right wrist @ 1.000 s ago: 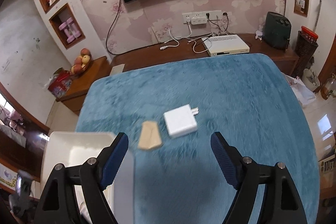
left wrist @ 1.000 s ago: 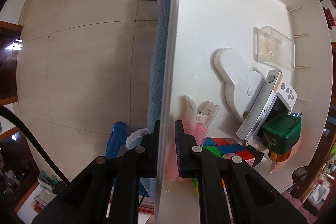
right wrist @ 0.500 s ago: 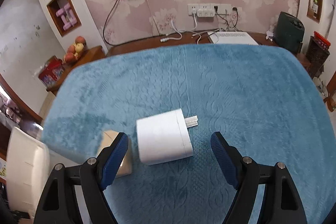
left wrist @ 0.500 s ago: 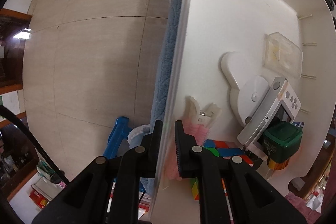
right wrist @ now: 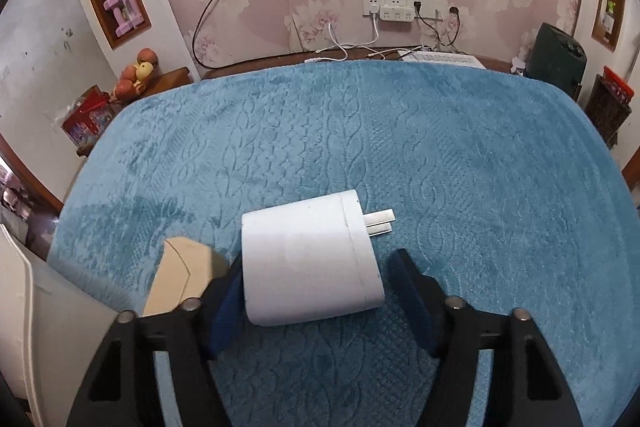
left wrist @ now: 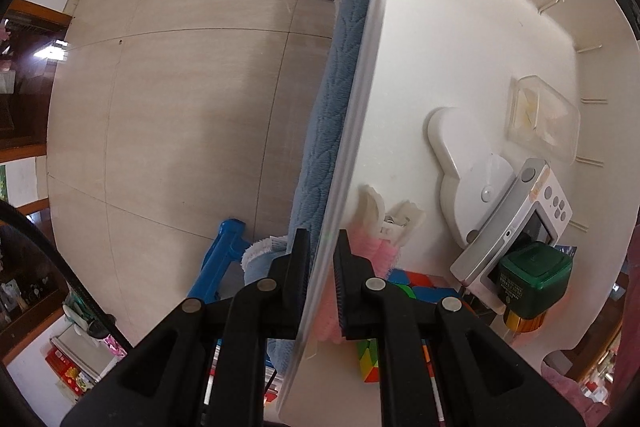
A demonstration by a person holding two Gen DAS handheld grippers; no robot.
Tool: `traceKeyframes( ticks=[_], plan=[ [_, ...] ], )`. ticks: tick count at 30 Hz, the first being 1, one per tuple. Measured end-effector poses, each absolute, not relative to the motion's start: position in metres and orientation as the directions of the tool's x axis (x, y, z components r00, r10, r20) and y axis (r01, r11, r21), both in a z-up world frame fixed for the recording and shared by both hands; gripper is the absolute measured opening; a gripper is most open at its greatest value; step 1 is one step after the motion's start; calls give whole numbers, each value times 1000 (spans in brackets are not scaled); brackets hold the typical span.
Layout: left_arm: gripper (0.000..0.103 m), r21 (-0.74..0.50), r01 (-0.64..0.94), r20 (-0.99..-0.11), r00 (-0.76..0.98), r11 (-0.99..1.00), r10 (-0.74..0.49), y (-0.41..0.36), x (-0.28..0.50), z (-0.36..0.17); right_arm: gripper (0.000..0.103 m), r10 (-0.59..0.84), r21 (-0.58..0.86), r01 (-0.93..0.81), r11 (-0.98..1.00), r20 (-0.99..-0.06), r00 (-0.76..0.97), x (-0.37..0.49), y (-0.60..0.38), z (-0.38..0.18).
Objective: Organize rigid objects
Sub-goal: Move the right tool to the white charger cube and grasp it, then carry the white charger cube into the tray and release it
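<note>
A white plug charger (right wrist: 308, 259) lies on the blue blanket (right wrist: 440, 147), prongs pointing away to the right. My right gripper (right wrist: 316, 279) straddles it and its jaws are closing; the left pad is at the charger's side, the right pad still stands off it. A tan wooden block (right wrist: 180, 275) lies just left of the charger. My left gripper (left wrist: 322, 239) is shut on the wall of a white bin (left wrist: 360, 87). The bin holds a camera (left wrist: 516, 223), a green-capped bottle (left wrist: 534, 279), a colour cube (left wrist: 420, 287), a clear box (left wrist: 542, 119) and a white clip (left wrist: 394, 219).
The bin's corner (right wrist: 24, 307) shows at the left edge of the right wrist view. Behind the blanket are a wooden shelf with cables (right wrist: 340, 51), a dark appliance (right wrist: 556, 55) and a television. Below the bin lie tiled floor (left wrist: 180, 107) and a blue stool (left wrist: 220, 259).
My right gripper has come down over the charger and its jaws have narrowed around it. The left gripper keeps its hold on the bin wall, rolled slightly.
</note>
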State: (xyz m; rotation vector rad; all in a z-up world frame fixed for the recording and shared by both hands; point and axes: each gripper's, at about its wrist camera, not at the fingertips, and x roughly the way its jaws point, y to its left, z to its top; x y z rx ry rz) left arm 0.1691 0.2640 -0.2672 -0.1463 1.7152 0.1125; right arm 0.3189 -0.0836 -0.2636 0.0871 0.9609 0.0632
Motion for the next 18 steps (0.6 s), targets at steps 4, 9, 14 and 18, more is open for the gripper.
traceKeyframes(
  ticks=[4,9,14,18],
  plan=[
    [11,-10,-160,-989,-143,987,-34,264,168,-267,59,103,102,-31,994,-830,548,318,-81,-261],
    [11,0,-140,-990,-142,990,-20,261,167,-267,59,96,104,-13,994,-855,509,307,-83,-259],
    [11,20,-116,-988,-156,993,1,256,168,-267,59,102,127,24,992,-882,460,283,-89,-258],
    [11,27,-98,-987,-160,995,11,254,168,-265,58,101,130,45,990,-907,408,258,-90,-257]
  ],
)
